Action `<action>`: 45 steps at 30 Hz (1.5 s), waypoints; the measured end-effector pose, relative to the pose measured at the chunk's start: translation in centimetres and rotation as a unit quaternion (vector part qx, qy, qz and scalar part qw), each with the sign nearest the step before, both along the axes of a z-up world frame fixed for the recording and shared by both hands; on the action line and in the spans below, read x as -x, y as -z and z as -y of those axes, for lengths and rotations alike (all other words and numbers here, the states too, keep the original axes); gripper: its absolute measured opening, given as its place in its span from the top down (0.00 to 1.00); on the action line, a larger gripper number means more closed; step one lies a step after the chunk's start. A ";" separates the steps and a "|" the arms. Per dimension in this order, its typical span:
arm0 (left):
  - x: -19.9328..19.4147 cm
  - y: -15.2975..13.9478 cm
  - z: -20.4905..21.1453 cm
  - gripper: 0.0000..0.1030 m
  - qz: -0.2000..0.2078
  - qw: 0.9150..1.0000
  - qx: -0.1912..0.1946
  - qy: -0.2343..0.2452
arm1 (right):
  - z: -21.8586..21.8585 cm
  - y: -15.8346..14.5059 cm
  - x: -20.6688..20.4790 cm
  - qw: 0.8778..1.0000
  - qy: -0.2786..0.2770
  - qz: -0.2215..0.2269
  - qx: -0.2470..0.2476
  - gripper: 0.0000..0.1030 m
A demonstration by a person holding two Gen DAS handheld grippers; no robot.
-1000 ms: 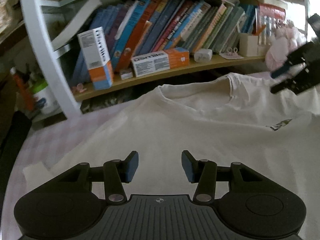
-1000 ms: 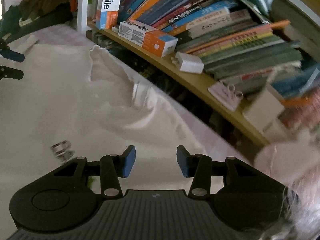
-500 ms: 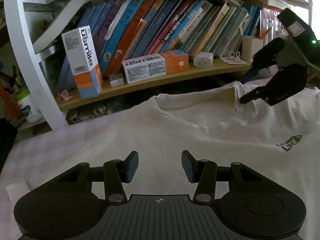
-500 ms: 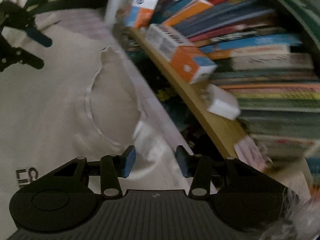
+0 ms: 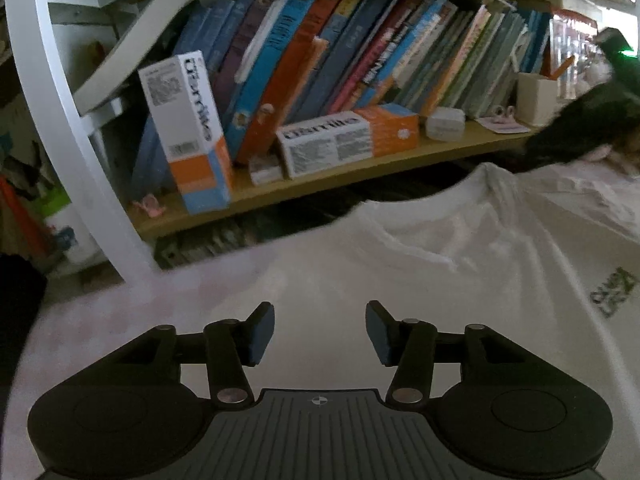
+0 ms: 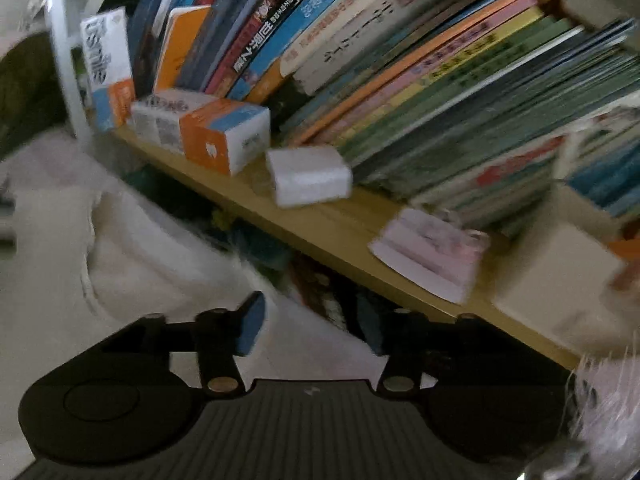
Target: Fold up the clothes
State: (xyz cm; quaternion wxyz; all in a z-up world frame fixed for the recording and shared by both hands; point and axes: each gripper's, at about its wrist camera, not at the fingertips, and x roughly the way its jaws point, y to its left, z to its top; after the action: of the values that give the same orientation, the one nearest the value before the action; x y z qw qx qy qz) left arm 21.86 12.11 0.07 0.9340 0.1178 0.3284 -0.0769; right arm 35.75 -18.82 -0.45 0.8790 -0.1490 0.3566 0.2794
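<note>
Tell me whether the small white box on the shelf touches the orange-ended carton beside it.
Apart. The right wrist view shows bare wooden shelf between the small white box and the orange-ended carton, despite the blur.

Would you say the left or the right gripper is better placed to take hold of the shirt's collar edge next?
Right, probably: the right gripper hangs open at the T-shirt collar edge, while the left gripper sits open over flat chest fabric.

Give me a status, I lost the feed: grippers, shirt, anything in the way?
Left gripper open, empty, over the shirt. Right gripper open, empty, at the shirt's edge by the shelf. Shirt spread flat, unfolded. Nothing lying on it.
</note>
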 end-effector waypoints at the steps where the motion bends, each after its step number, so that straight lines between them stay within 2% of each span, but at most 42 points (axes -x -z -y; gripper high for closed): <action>1: -0.5 0.0 -0.5 0.51 0.001 1.000 -0.004 0.000 | 0.8 -0.1 0.3 1.000 -0.004 -0.008 0.000 0.58; 5: -3.1 0.3 -1.6 0.51 -0.003 1.000 0.001 -0.002 | 3.3 0.3 1.7 0.999 -0.009 -0.037 0.018 0.59; 7: -4.5 0.6 -1.7 0.51 -0.008 1.000 0.006 -0.001 | 3.7 1.3 1.7 0.998 -0.010 -0.052 0.036 0.64; 9: -5.6 0.9 -1.4 0.51 -0.012 1.000 0.006 0.001 | 4.2 1.8 1.7 0.998 -0.001 -0.068 0.016 0.67; 11: -6.3 1.1 -1.1 0.51 -0.016 1.000 0.006 0.003 | 4.6 2.2 1.7 0.996 0.009 -0.084 -0.003 0.78; 12: -6.6 1.3 -1.0 0.51 -0.017 1.000 0.007 0.004 | 4.6 2.2 1.7 0.996 0.016 -0.086 -0.009 0.88; 13: -6.8 1.3 -0.8 0.51 -0.018 1.000 0.008 0.008 | 4.4 2.2 1.8 0.997 0.025 -0.076 0.002 0.96; 15: -6.9 1.6 -0.5 0.51 -0.022 1.000 0.007 0.018 | 4.1 2.2 2.0 0.997 0.043 -0.057 0.021 0.97; 20: -7.8 2.7 -0.2 0.53 -0.038 0.999 -0.003 0.028 | 4.2 2.6 2.6 0.996 0.078 -0.035 0.019 0.97; 22: -8.2 2.7 -0.5 0.60 -0.045 0.999 0.013 0.023 | 4.4 2.7 2.6 0.996 0.083 -0.039 0.012 0.97; 23: -8.4 2.6 -0.7 0.81 -0.049 0.998 0.025 0.020 | 4.4 2.8 2.6 0.996 0.085 -0.039 0.009 0.97; 24: -8.7 2.6 -0.8 0.97 -0.054 0.998 0.033 0.019 | 4.5 2.8 2.6 0.995 0.088 -0.038 0.006 0.97; 26: -9.1 2.6 -0.1 0.98 -0.053 0.998 0.017 0.021 | 4.2 3.0 2.7 0.995 0.096 -0.025 0.011 0.97; 28: -9.7 2.8 0.5 0.98 -0.046 0.999 -0.002 0.014 | 4.0 3.0 2.5 0.994 0.111 -0.007 0.025 0.99; 31: -11.1 2.9 1.2 0.98 -0.039 0.999 -0.005 -0.021 | 4.3 3.2 1.7 0.991 0.133 -0.010 0.005 0.99; 32: -11.5 2.9 1.4 0.98 -0.038 0.999 0.002 -0.027 | 4.3 3.2 1.6 0.991 0.135 -0.011 0.003 0.99; 35: -11.6 3.1 2.1 0.97 -0.034 0.999 -0.013 -0.027 | 4.1 3.2 1.7 0.992 0.128 -0.006 0.015 0.99; 37: -11.1 2.9 2.0 0.88 -0.033 0.999 -0.015 -0.036 | 4.3 3.0 1.6 0.992 0.125 -0.010 0.014 0.98; 39: -10.4 2.4 1.9 0.86 -0.032 0.998 -0.020 -0.051 | 4.6 2.6 2.0 0.992 0.125 -0.012 0.010 0.97; 40: -9.3 2.0 1.8 0.85 -0.023 0.998 -0.021 -0.057 | 4.7 2.3 2.3 0.992 0.125 -0.010 0.007 0.95; 41: -8.3 1.5 1.7 0.79 -0.015 0.998 -0.022 -0.062 | 4.9 1.9 2.9 0.992 0.125 -0.007 0.000 0.92; 42: -6.7 1.0 1.6 0.72 -0.002 0.998 -0.023 -0.066 | 5.1 1.4 3.7 0.992 0.123 -0.004 -0.004 0.84; 43: -4.9 0.5 1.1 0.70 0.008 0.997 -0.022 -0.069 | 5.2 0.9 4.6 0.993 0.122 -0.001 -0.007 0.76; 45: -1.3 -0.3 -0.3 0.64 0.019 0.996 -0.021 -0.083 | 5.1 0.2 7.0 0.993 0.121 0.001 -0.011 0.74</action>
State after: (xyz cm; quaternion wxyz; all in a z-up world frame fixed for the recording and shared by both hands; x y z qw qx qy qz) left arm 23.16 12.45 0.33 0.9406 0.1114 0.3205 0.0096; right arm 28.76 -23.93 -0.64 0.9083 -0.0951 0.3679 0.1749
